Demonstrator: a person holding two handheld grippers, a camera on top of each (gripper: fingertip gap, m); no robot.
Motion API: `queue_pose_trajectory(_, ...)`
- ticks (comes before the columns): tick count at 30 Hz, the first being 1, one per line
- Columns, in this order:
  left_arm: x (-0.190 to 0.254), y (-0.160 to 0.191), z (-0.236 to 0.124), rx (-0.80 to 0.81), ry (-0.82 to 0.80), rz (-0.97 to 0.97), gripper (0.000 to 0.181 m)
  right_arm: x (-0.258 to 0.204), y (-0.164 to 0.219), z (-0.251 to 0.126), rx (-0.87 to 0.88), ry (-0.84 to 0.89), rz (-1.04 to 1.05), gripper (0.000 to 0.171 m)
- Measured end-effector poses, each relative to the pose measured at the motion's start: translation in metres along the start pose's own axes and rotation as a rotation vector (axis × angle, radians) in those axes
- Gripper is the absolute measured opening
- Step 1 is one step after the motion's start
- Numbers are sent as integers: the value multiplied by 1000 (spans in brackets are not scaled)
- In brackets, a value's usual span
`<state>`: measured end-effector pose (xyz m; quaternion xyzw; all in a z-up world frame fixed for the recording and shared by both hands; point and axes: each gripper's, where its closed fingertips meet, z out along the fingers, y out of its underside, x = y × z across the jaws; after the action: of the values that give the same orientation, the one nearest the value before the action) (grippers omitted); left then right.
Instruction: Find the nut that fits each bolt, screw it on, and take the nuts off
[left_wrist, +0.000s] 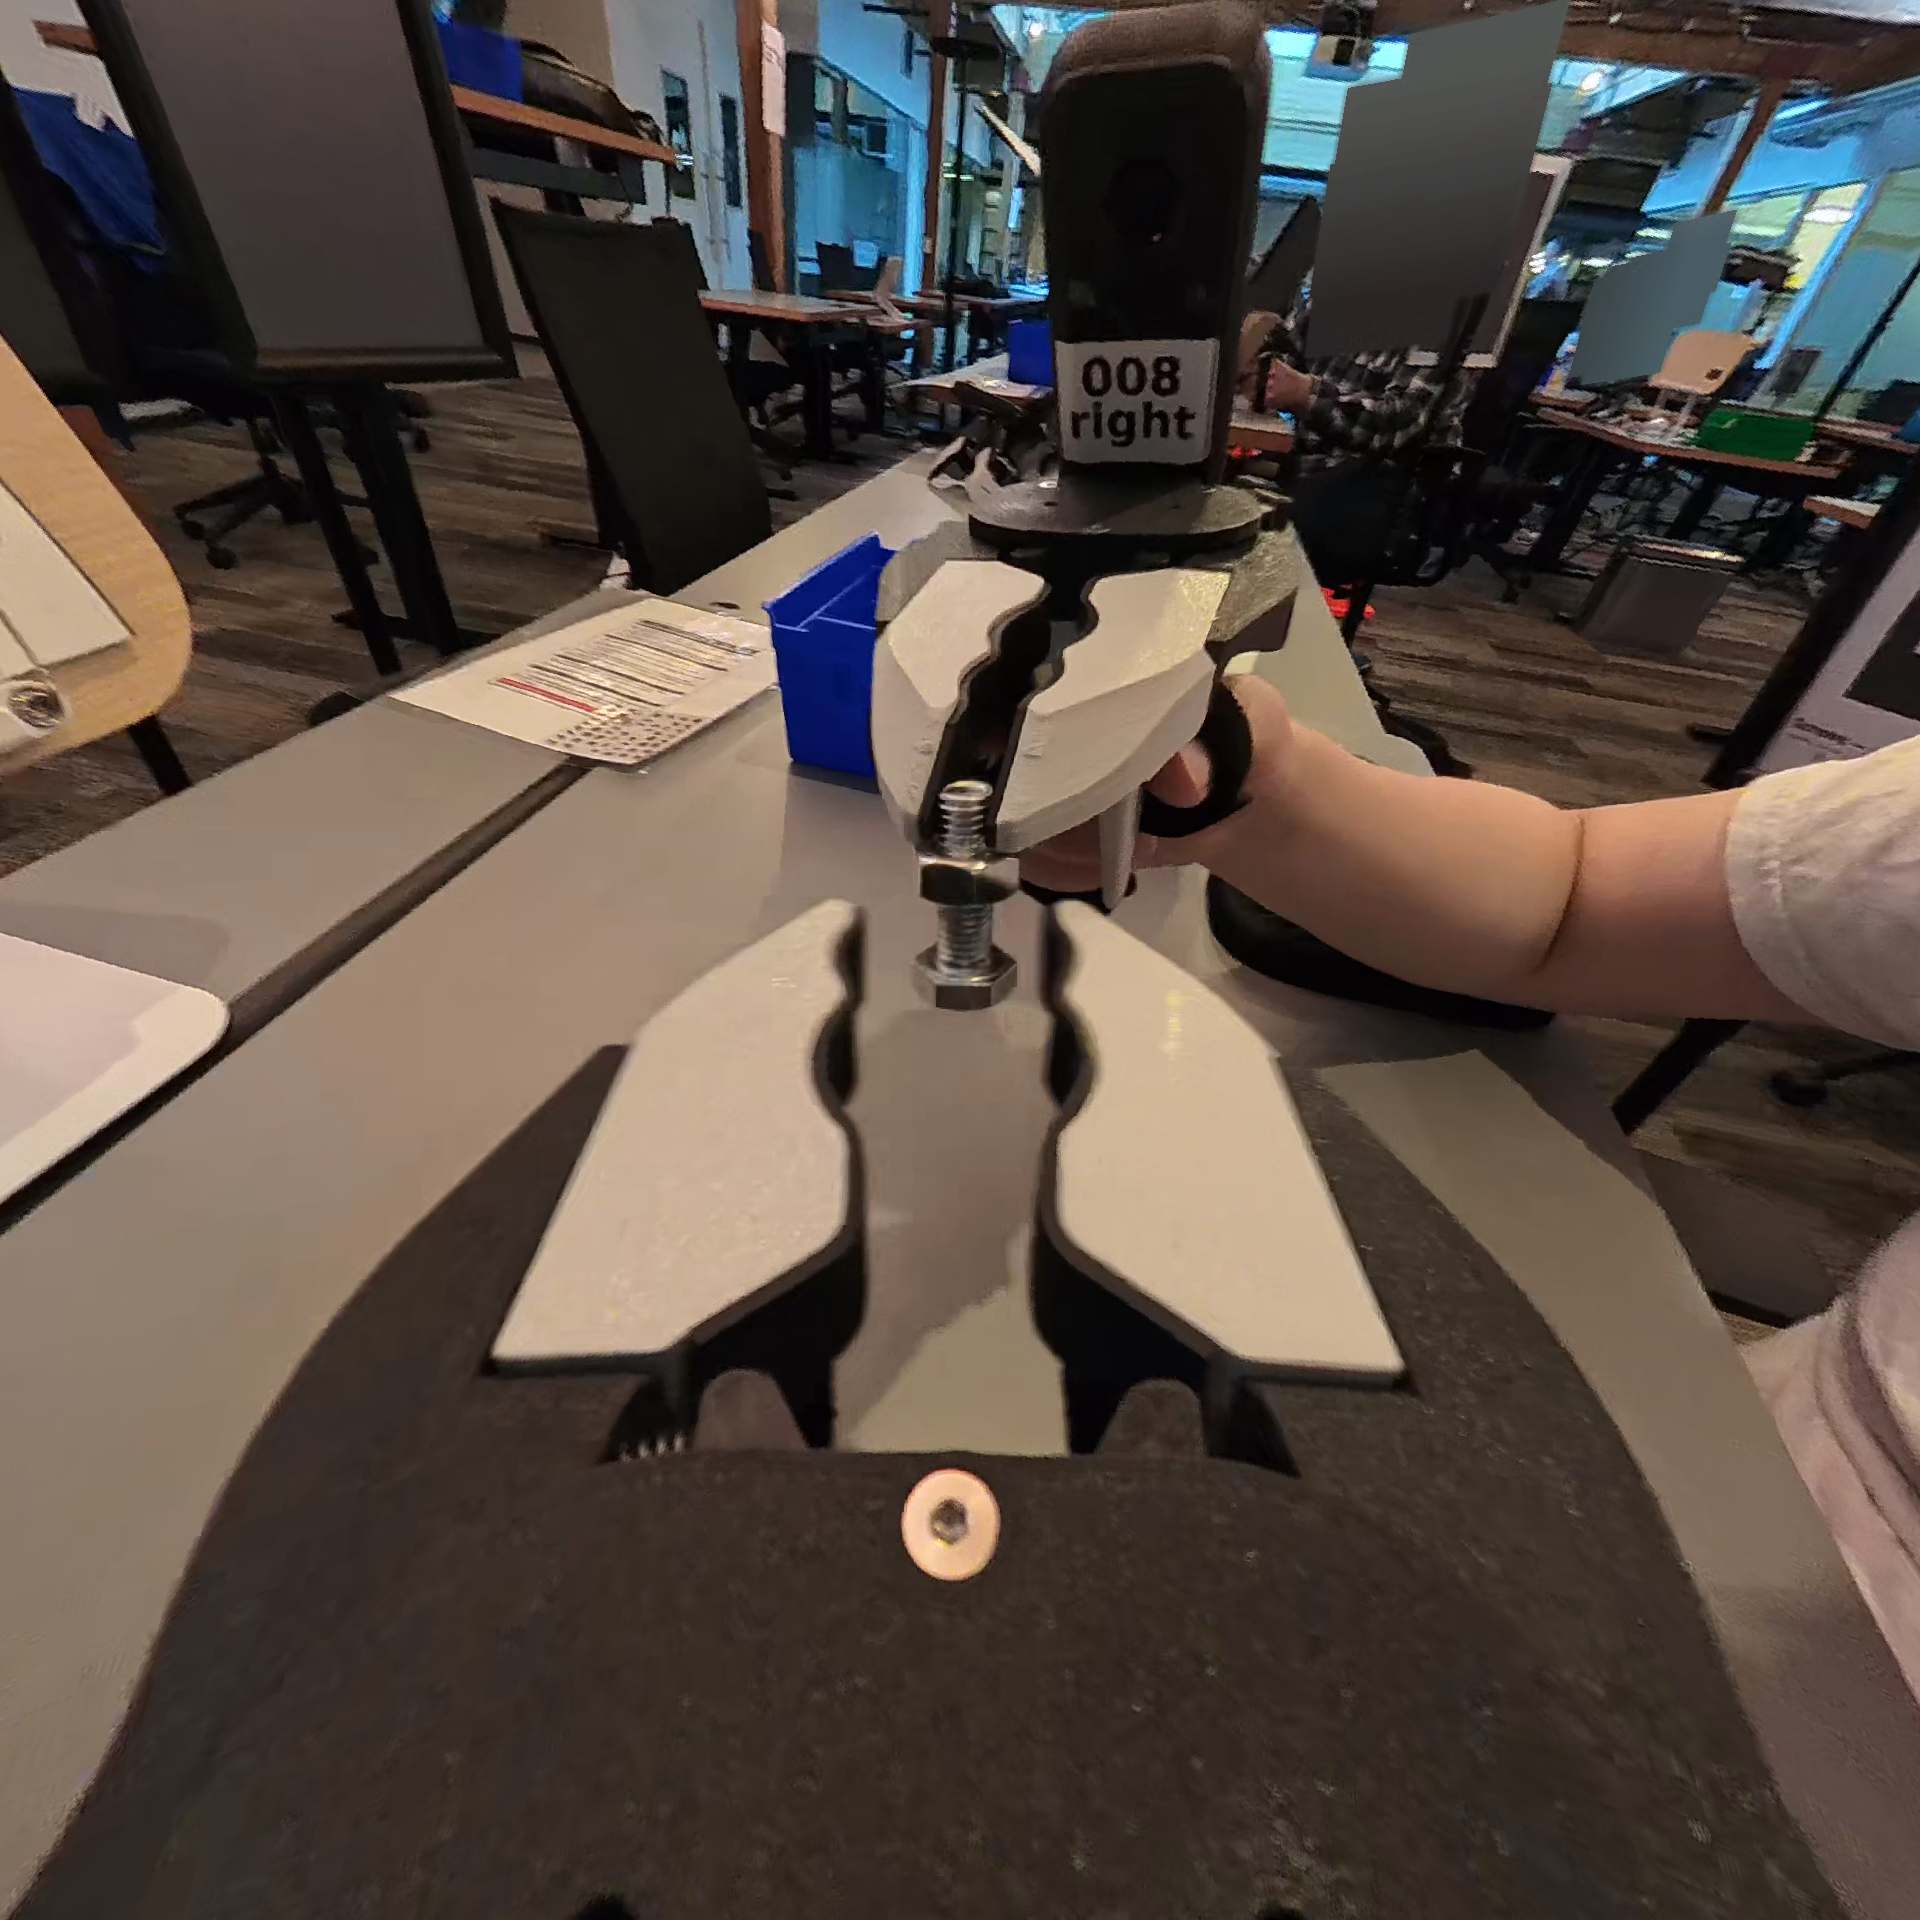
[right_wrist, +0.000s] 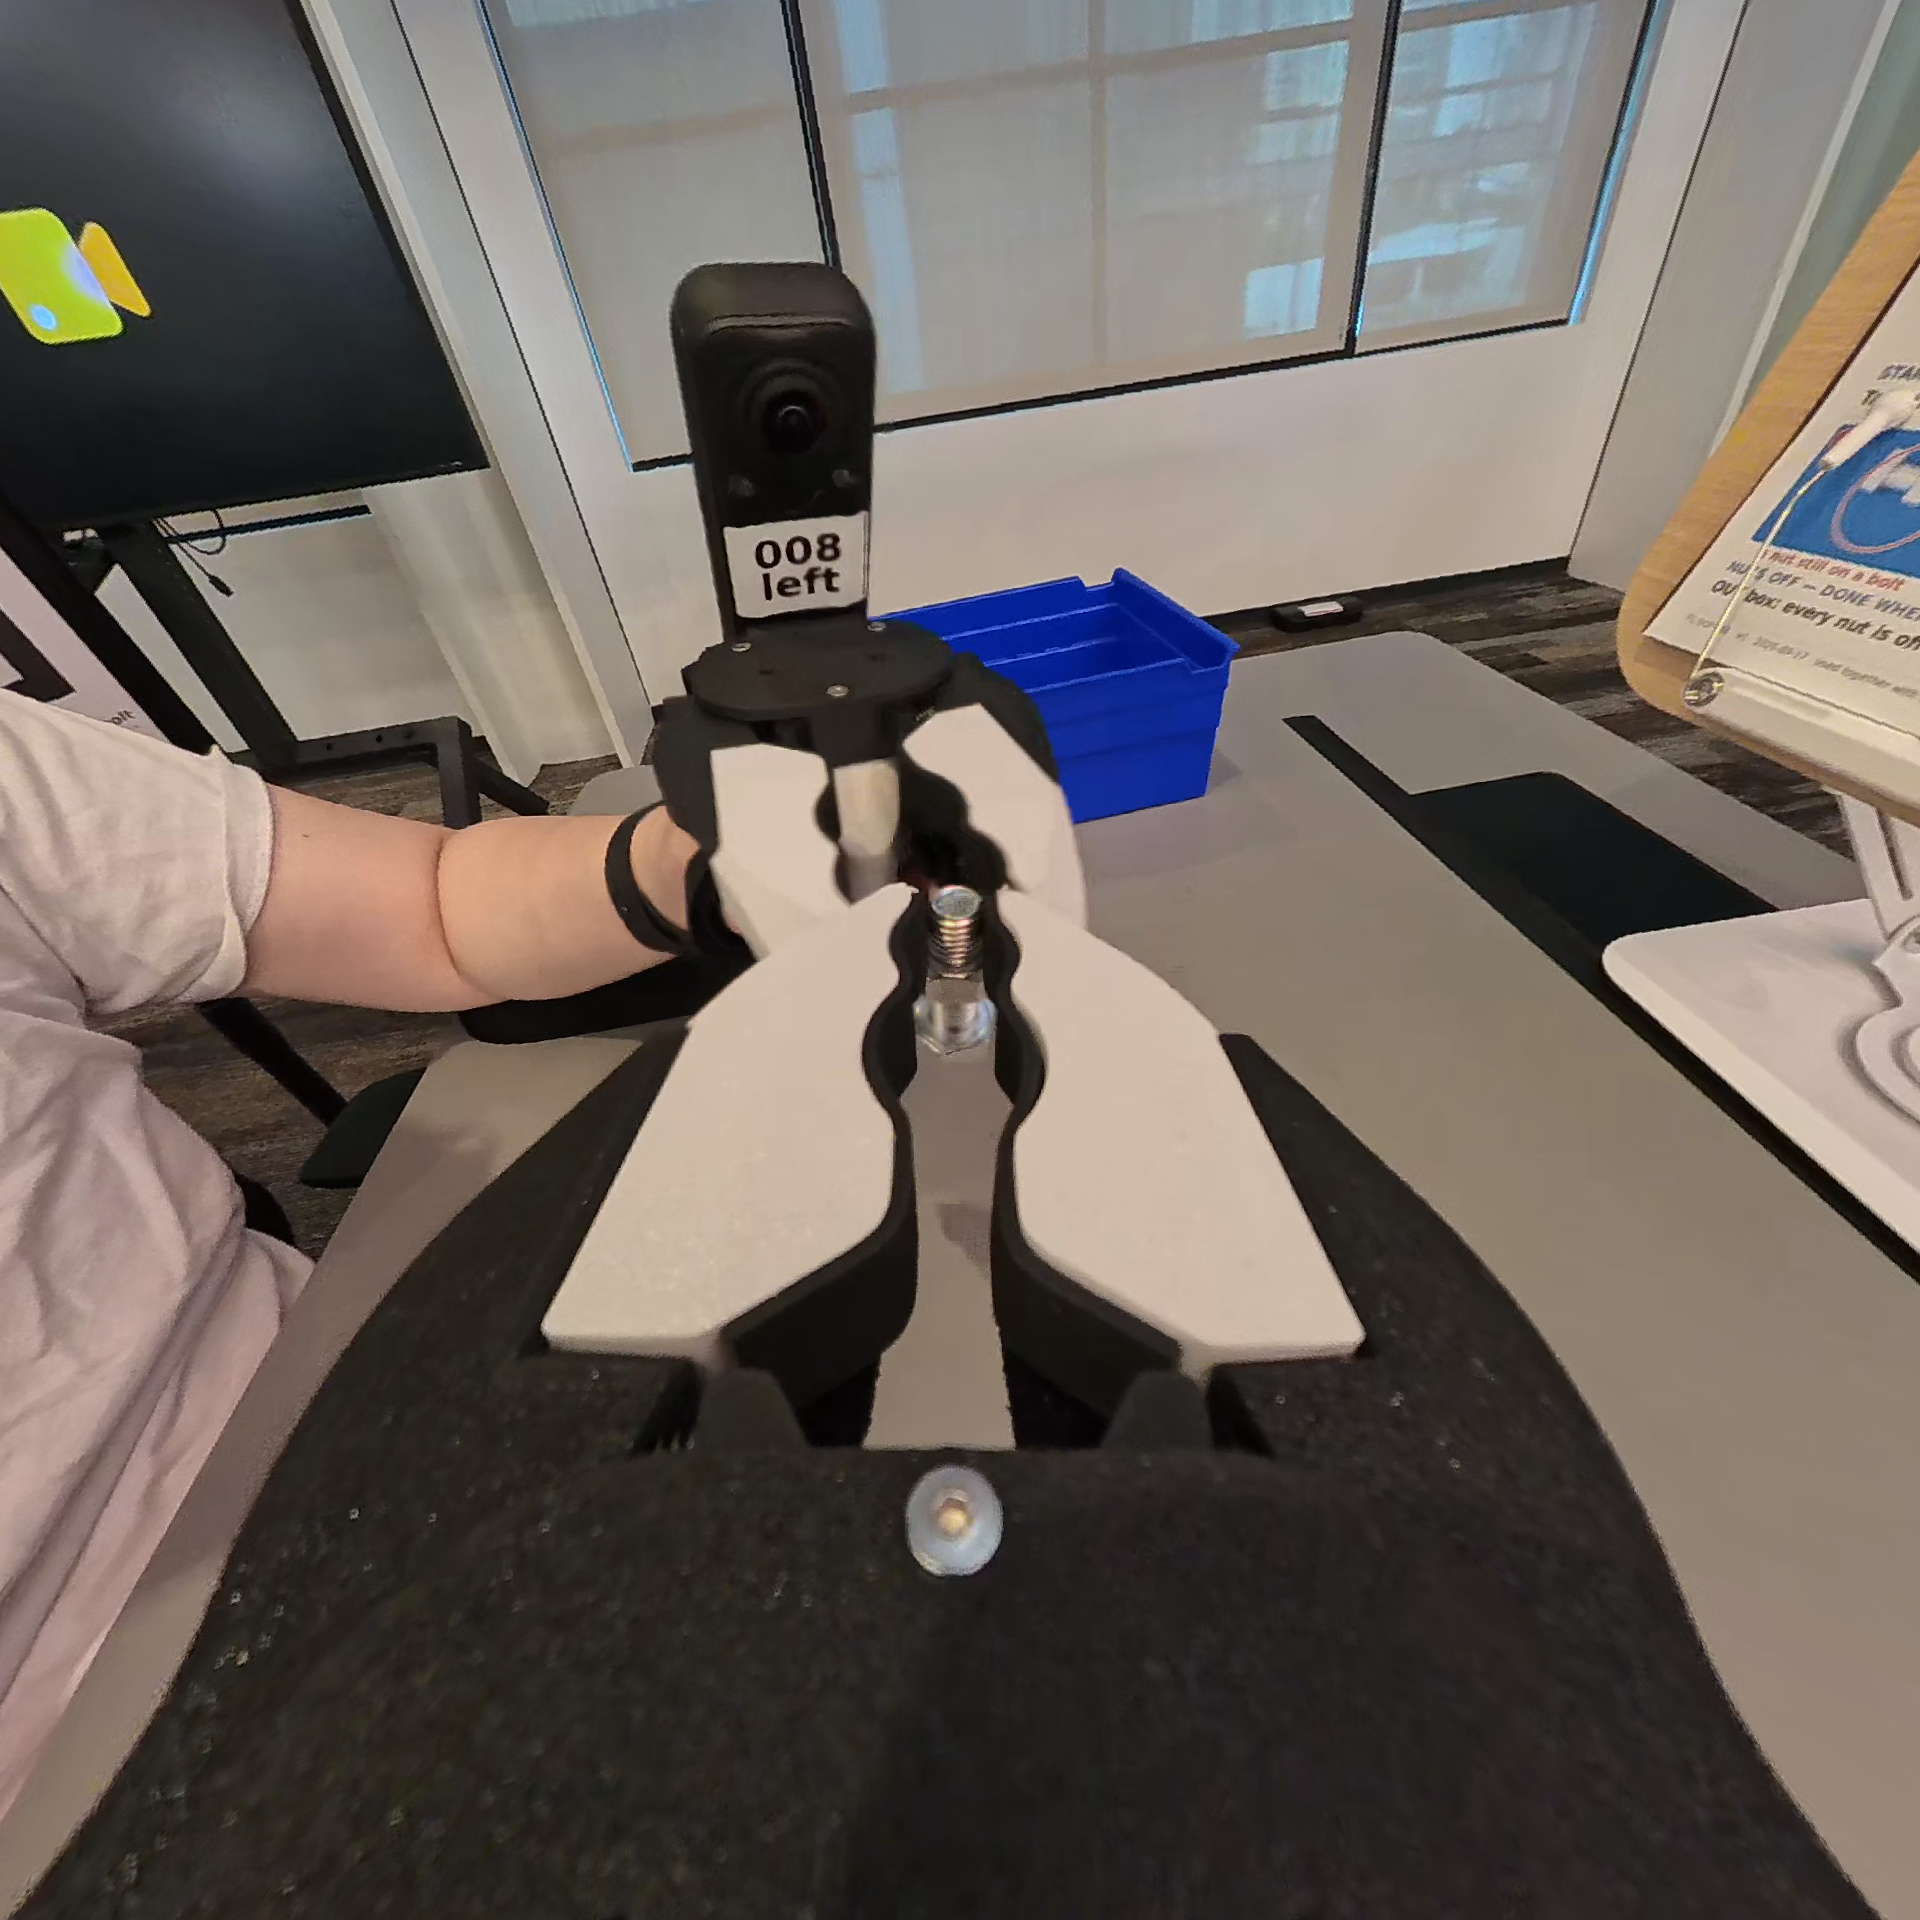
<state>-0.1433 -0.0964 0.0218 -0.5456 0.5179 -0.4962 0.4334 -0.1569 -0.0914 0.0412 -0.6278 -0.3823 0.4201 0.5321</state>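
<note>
A steel bolt stands upright on its hex head on the grey table, with a hex nut threaded partway down its shaft. My right gripper reaches in from the far side and is shut on the nut. In the right wrist view the bolt and the nut sit between this gripper's tips. My left gripper is open, its tips on either side of the bolt's lower part without touching it. It also shows in the right wrist view, facing the bolt.
A blue bin stands on the table behind the bolt. A laminated sheet lies to its left. A wooden board with an instruction page on a white stand base stands at the table's side.
</note>
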Motion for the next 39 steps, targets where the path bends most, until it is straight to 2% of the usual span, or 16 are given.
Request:
queue_pose_trajectory(1,-3,1,0,-18,-20,18,46,0,-2,-1,6,1,-4,9)
queue_pose_trajectory(4,-2,10,1,-82,-36,85,52,-4,-6,-3,16,-20,-17,9)
queue_pose_trajectory(11,24,21,14,-113,98,65,33,-22,-5,-1,6,-99,-92,9)
queue_pose_trajectory(17,31,18,13,-89,147,48,21,-29,-3,0,-11,-128,-126,9)
queue_pose_trajectory(39,35,20,15,-95,149,79,15,-33,0,-1,-12,-177,-128,9)
